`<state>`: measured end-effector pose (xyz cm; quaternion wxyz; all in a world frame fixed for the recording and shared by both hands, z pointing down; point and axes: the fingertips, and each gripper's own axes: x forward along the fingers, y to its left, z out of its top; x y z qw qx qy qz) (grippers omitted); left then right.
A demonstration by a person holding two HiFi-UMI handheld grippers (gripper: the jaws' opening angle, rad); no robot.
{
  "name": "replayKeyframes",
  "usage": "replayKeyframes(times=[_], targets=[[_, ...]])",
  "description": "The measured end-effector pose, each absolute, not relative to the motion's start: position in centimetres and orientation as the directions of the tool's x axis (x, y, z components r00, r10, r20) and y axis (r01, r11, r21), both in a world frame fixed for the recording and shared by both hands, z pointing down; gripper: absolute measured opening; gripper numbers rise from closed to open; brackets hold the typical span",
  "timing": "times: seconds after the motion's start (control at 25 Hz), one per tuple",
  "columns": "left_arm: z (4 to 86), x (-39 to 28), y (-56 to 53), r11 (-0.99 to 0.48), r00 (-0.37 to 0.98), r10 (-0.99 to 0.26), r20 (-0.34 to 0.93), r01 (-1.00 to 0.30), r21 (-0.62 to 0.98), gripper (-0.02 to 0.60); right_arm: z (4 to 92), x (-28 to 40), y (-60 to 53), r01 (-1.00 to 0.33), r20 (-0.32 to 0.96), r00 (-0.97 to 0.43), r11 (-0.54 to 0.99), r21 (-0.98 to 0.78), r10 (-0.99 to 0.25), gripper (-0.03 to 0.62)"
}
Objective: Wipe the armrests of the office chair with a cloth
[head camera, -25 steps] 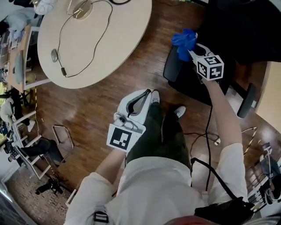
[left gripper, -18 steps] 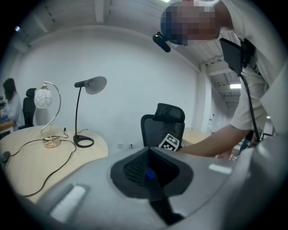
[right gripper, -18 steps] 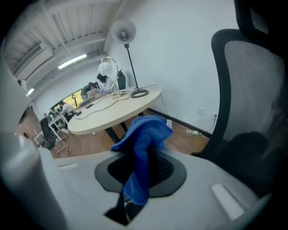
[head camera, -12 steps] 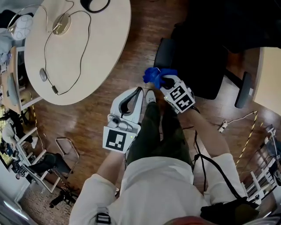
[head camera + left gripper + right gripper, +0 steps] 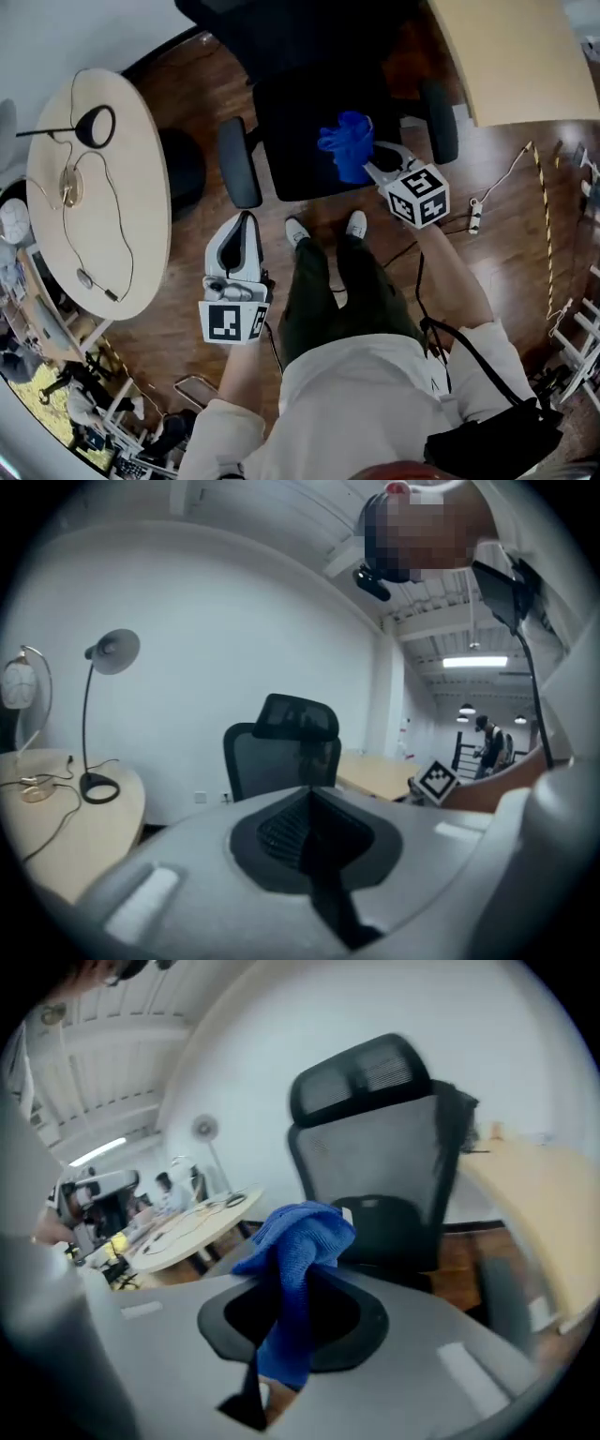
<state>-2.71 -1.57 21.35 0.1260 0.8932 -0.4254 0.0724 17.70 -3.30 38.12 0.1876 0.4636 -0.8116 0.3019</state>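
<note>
Seen from above, a person stands on a dark wood floor, white shoes (image 5: 298,231) pointing to 12 o'clock.

The left gripper (image 5: 246,220) is held low at the person's 10 o'clock. Its jaws are pressed together with nothing between them, and they point towards one armrest (image 5: 239,161) without touching it.

The right gripper (image 5: 373,161) reaches forward at 1 o'clock, its jaws pinching a blue cloth (image 5: 345,142). The cloth stands up in a bunch above the jaw tips, over the front right part of the seat of the black office chair (image 5: 300,112). It is between the two armrests and nearer the other armrest (image 5: 438,120), though it is not clear whether it touches anything.

The chair stands at 12 o'clock, just beyond the shoes, with a mesh back and a headrest.

Farther off, at 9 o'clock, is a pale round table (image 5: 56,216) with a desk lamp (image 5: 97,127) and trailing cables on it. At 2 o'clock is the corner of a pale desk (image 5: 506,56).

Half a second ago the chair lay off at 1 o'clock and the cloth hung over the floor by the shoes. Now the person faces the chair squarely and the cloth has moved forward over the seat. The left gripper has stayed closed at the person's side.
</note>
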Motion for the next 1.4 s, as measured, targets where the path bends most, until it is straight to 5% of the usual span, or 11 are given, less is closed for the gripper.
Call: replayKeyframes(times=[0.2, 0.4, 0.84, 1.0, 1.16, 1.4], targets=[[21.4, 6.5, 0.3, -0.683, 0.707, -0.671, 0.225, -0.707, 0.185, -0.008, 42.1, 41.6, -8.2, -0.975, 0.710, -0.211, 0.095, -0.200, -0.672, 0.069], [21.8, 11.0, 1.9, -0.717, 0.736, -0.617, 0.278, -0.672, 0.188, -0.003, 48.8, 46.5, -8.8, -0.972, 0.818, -0.210, 0.028, -0.232, -0.535, 0.069], [22.4, 13.0, 1.1, -0.728, 0.754, -0.617, 0.225, -0.656, 0.199, -0.003, 48.4, 39.4, 11.5, -0.967, 0.785, -0.248, 0.097, -0.235, -0.567, 0.065], [23.3, 11.7, 2.1, -0.703, 0.735, -0.644, 0.214, -0.678, 0.212, -0.003, 44.8, 36.5, 13.2, -0.957, 0.687, -0.289, 0.190, -0.217, -0.667, 0.064], [24.3, 5.1, 1.1, -0.646, 0.678, -0.702, 0.219, -0.735, 0.205, -0.003, 37.3, 26.3, 8.1, -0.898, 0.482, -0.439, 0.370, -0.236, -0.758, 0.064], [25.9, -8.6, 1.2, -0.470, 0.498, -0.827, 0.262, -0.867, 0.165, -0.003, 33.5, 6.0, 4.2, -0.722, 0.293, -0.691, 0.607, -0.332, -0.661, 0.066]])
